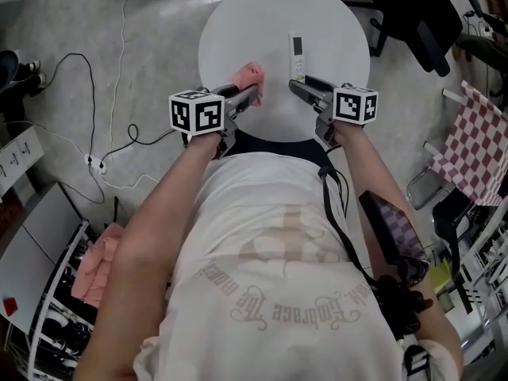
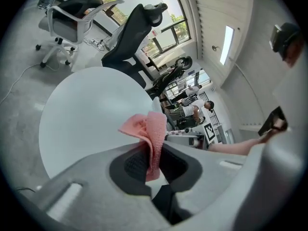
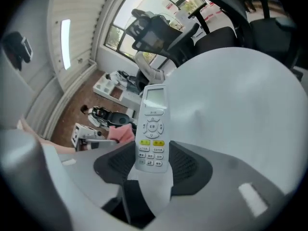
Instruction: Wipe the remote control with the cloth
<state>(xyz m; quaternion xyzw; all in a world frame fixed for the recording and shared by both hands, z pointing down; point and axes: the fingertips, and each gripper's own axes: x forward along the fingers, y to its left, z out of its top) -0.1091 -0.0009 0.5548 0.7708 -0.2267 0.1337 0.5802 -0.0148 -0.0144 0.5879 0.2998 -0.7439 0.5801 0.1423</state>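
Observation:
A white remote control (image 1: 298,54) with a small screen and yellow buttons sticks out over the round white table (image 1: 238,30). My right gripper (image 1: 295,86) is shut on its lower end. In the right gripper view the remote (image 3: 153,134) sits between the two black pads (image 3: 115,165), buttons up, and appears raised off the tabletop (image 3: 240,105). A pink cloth (image 1: 249,75) hangs bunched from my left gripper (image 1: 255,95), just left of the remote. The left gripper view shows the cloth (image 2: 147,131) pinched in the shut jaws above the table (image 2: 86,114).
A black office chair (image 1: 413,6) stands behind the table at the right. A red-checked chair (image 1: 472,145) is at the far right. Cables (image 1: 119,133) run over the floor at the left, and a rack with pink cloths (image 1: 95,264) stands at the lower left.

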